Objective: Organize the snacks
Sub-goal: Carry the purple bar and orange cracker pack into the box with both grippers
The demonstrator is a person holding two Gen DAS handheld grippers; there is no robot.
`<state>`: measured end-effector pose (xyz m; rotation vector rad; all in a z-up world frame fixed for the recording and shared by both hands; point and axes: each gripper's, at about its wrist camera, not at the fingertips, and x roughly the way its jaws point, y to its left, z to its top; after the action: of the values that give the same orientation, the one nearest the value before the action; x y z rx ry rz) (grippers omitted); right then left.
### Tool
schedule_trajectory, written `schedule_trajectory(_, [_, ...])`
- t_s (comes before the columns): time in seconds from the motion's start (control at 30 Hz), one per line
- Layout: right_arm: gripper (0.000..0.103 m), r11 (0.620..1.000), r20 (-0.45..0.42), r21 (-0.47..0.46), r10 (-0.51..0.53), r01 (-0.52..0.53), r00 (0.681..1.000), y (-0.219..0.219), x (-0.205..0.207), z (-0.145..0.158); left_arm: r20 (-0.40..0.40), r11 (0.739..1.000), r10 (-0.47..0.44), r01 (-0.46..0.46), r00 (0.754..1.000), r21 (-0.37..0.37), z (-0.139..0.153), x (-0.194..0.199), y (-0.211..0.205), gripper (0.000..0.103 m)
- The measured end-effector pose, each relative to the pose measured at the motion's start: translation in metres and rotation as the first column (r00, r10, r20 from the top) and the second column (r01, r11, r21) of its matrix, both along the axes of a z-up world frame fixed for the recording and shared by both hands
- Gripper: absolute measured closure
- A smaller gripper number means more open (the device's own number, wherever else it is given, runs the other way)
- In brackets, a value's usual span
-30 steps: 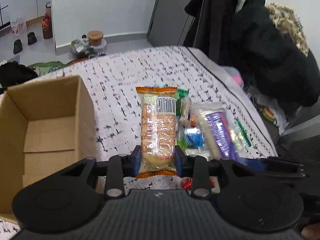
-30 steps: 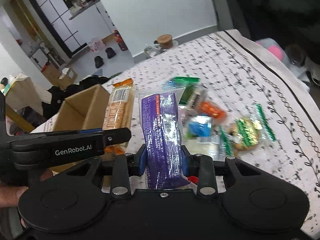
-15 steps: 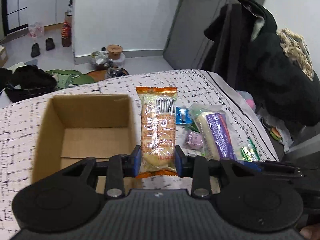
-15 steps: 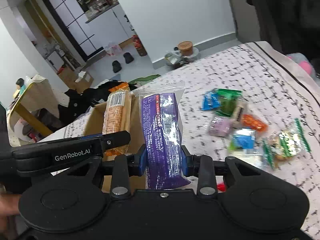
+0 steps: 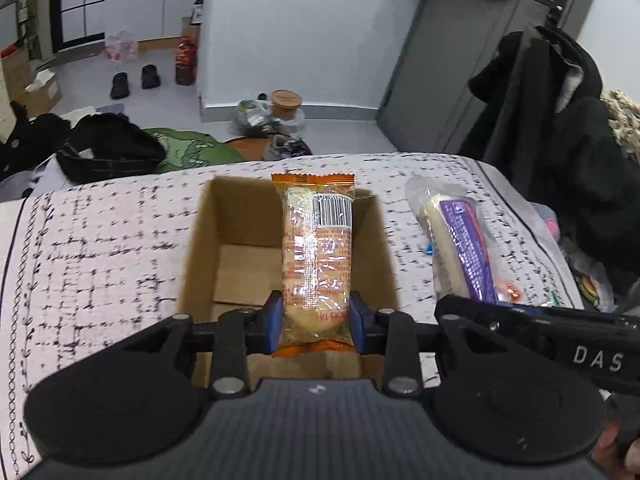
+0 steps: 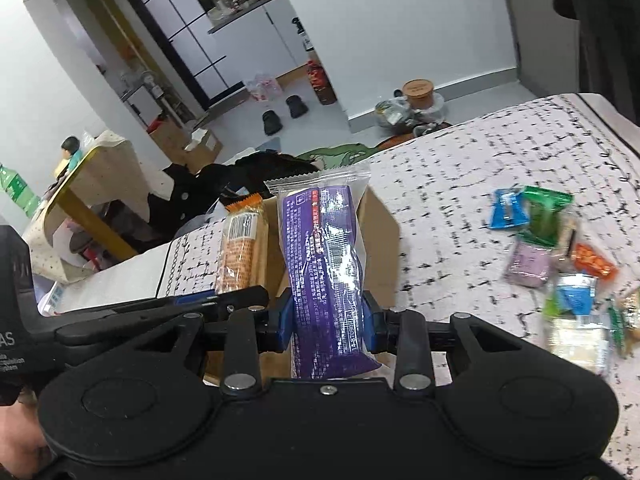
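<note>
While the white cloth-covered table with black dashes (image 5: 100, 248) carries the open brown cardboard box (image 5: 200, 248), the left gripper (image 5: 316, 322) clamps an orange-wrapped cake bar (image 5: 316, 256) above it; beside it, the right gripper (image 6: 328, 326) grips a purple-labelled clear snack packet (image 6: 324, 264), the remaining small wrapped snacks (image 6: 560, 264) lying scattered on the cloth.

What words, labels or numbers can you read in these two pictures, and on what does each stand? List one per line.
"DAS" – on the right tongs' black body, seen from the left camera.
"AS" – on the left tongs' body, cut off by the picture's edge; the small print under it is unreadable.
Orange snack: barcode and red print, too blurred.
Purple snack: white print, too small.
</note>
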<state>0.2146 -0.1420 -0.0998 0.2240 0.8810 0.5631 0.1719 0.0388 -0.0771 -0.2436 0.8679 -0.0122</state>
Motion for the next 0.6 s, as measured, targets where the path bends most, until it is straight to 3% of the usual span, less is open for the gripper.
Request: schedule_trajectory(0.6, [0.070,0.999,-0.076,0.045,0.002,0.001,0.997,0.042,0.003,-0.018,-0.065,0.994,0.098,-0.100,0.993,-0.033,-0.034,-0.025,0.044,0.070])
